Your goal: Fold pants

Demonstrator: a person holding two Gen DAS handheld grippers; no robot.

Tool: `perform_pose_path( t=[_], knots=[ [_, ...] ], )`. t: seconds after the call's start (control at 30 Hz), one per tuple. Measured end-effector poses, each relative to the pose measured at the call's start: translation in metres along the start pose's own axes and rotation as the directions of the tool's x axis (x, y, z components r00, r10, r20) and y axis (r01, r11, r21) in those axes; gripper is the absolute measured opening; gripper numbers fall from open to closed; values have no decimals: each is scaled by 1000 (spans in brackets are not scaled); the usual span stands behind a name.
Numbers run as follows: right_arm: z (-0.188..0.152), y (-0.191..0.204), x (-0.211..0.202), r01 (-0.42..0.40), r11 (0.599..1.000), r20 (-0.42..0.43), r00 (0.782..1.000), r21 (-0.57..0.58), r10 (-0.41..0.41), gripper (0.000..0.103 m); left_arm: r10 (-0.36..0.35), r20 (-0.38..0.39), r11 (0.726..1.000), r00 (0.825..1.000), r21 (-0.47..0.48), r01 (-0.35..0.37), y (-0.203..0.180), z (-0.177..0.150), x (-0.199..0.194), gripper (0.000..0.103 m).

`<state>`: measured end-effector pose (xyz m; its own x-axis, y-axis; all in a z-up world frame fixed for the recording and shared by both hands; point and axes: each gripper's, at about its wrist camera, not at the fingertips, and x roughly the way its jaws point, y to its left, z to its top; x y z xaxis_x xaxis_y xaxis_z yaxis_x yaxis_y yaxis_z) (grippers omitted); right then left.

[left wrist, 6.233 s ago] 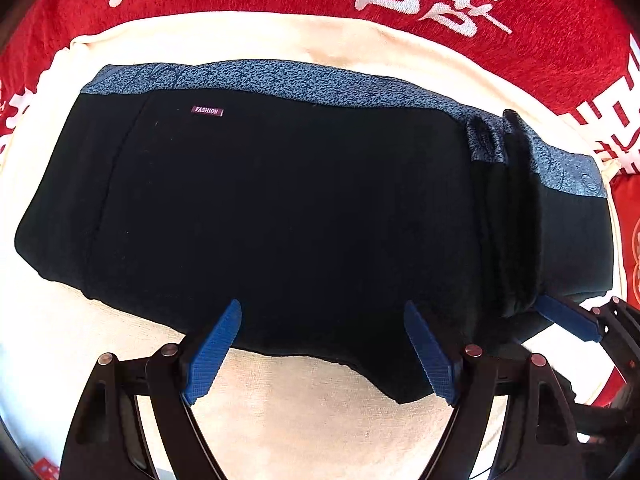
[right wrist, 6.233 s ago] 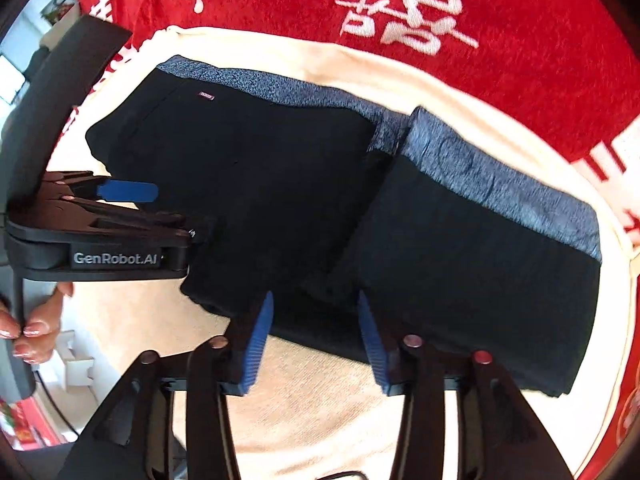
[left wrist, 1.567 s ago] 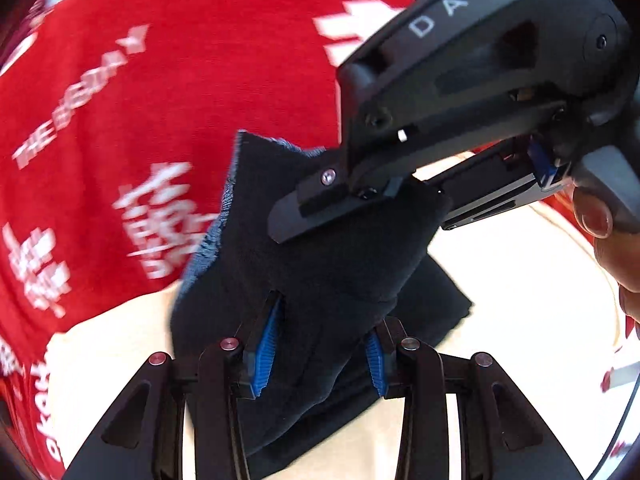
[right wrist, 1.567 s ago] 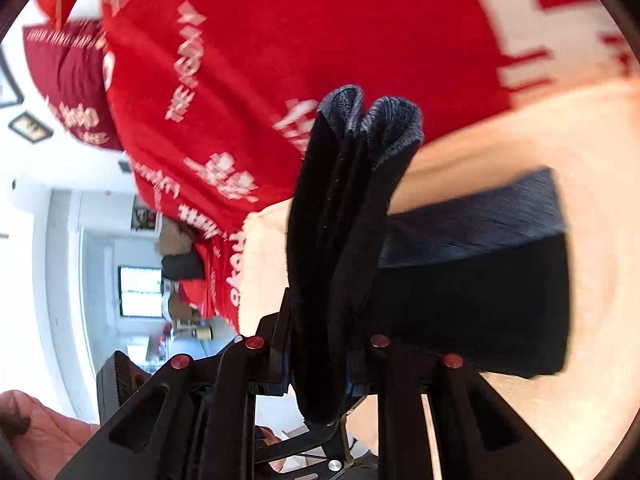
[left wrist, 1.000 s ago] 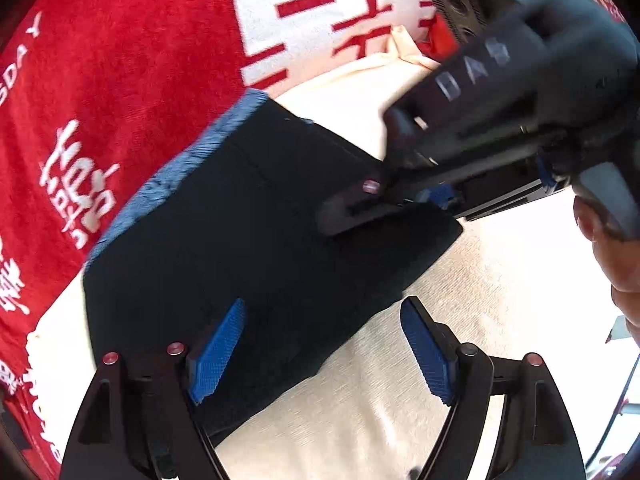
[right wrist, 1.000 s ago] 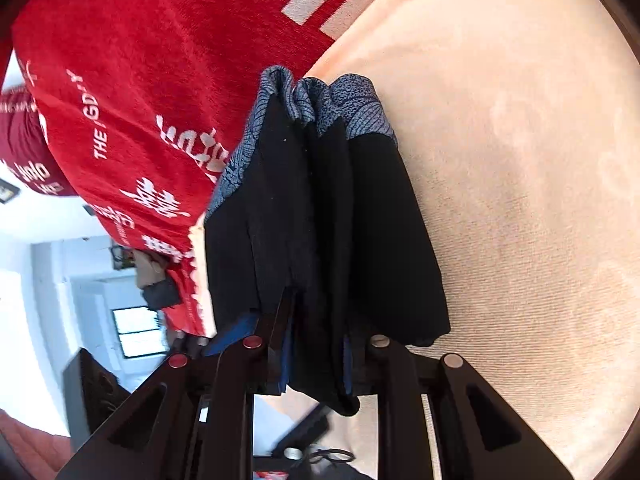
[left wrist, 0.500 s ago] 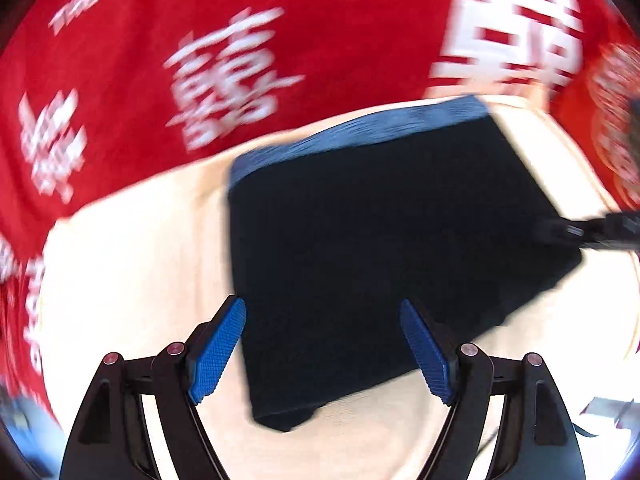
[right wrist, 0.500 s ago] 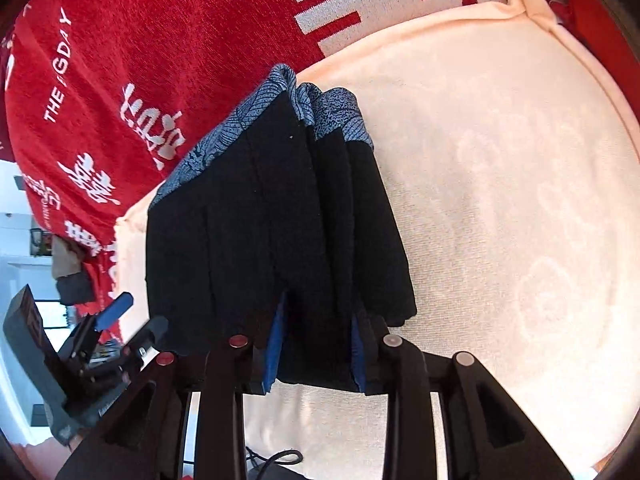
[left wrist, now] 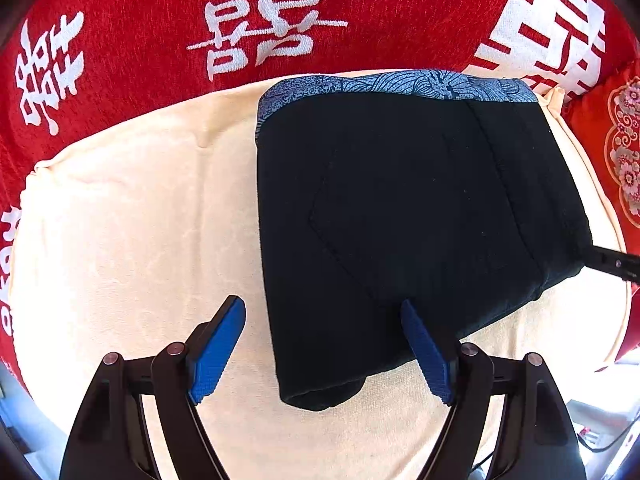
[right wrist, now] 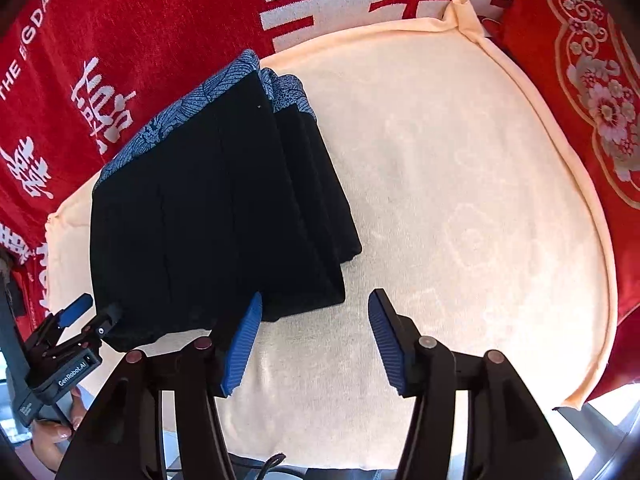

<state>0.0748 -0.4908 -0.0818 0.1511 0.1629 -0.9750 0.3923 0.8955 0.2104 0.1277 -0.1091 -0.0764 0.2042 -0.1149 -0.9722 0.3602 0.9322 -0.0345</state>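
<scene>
On the cream towel (left wrist: 132, 216) that covers the working surface, the pants (left wrist: 400, 216) lie folded into a compact black stack, with the blue-grey patterned waistband (left wrist: 400, 82) along the far edge next to the red cloth with white characters (left wrist: 256, 20). Seen from the right wrist, the stack shows several layers stepped along its right side and occupies the left part of the towel, with bare towel to its right. The left gripper (left wrist: 322, 346) points down over the near edge of the stack; its jaws stand wide apart and grasp nothing, one blue pad (left wrist: 218, 344) over bare towel just beside the left edge of the pants, the other over the black fabric. The right gripper (right wrist: 316, 336) hovers at the near right corner of the stack; its jaws are opening, with only towel between them, and its left pad (right wrist: 244, 344) sits at the edge of the fabric without pinching it. A red cushion with a floral pattern (right wrist: 592, 92) borders the towel on the right. A hand (right wrist: 52, 436) grips the handle of the left gripper at the lower left of the right wrist view.
</scene>
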Motion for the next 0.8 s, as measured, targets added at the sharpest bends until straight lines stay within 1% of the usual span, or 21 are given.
perform_pose_path(
  t=[0.07, 0.1, 0.23, 0.37, 0.47, 0.6, 0.63, 0.67, 0.73, 0.8],
  knots=[
    [-9, 6, -5, 0, 1000, 6, 1000, 22, 0, 71, -2, 1, 1000, 1000, 17, 2, 1, -2, -6, 81],
    [-12, 10, -6, -4, 1000, 8, 1000, 31, 4, 72, -5, 0, 1000, 1000, 21, 5, 4, -4, -10, 81],
    [-27, 26, -8, -4, 999, 14, 1000, 42, 3, 72, -22, 6, 999, 1000, 42, 21, 9, -7, -17, 81],
    [-37, 36, -6, -19, 999, 11, 1000, 41, 18, 76, -18, 27, 998, 999, 66, 17, 14, -6, -23, 81],
    [-39, 41, -2, -21, 999, 6, 1000, 38, 21, 77, -23, 24, 998, 999, 65, 22, 18, -3, -25, 81],
    [-35, 38, 2, -18, 999, -7, 1000, 42, 19, 77, 4, 14, 998, 1000, 61, -5, 21, 3, -22, 81],
    [-33, 37, 2, -17, 999, -9, 1000, 44, 17, 77, 4, 16, 998, 1000, 60, -5, 22, 4, -22, 85],
    [-30, 34, 2, -20, 999, -14, 1000, 44, 21, 77, 5, 15, 998, 1000, 58, -6, 22, 6, -21, 103],
    [-24, 30, 0, -21, 999, -17, 1000, 36, 22, 77, 5, 30, 998, 1000, 57, -7, 22, 10, -22, 103],
    [-16, 26, -4, -23, 1000, -15, 1000, 20, 23, 78, 1, 26, 999, 1000, 55, -2, 22, 16, -21, 103]
  ],
)
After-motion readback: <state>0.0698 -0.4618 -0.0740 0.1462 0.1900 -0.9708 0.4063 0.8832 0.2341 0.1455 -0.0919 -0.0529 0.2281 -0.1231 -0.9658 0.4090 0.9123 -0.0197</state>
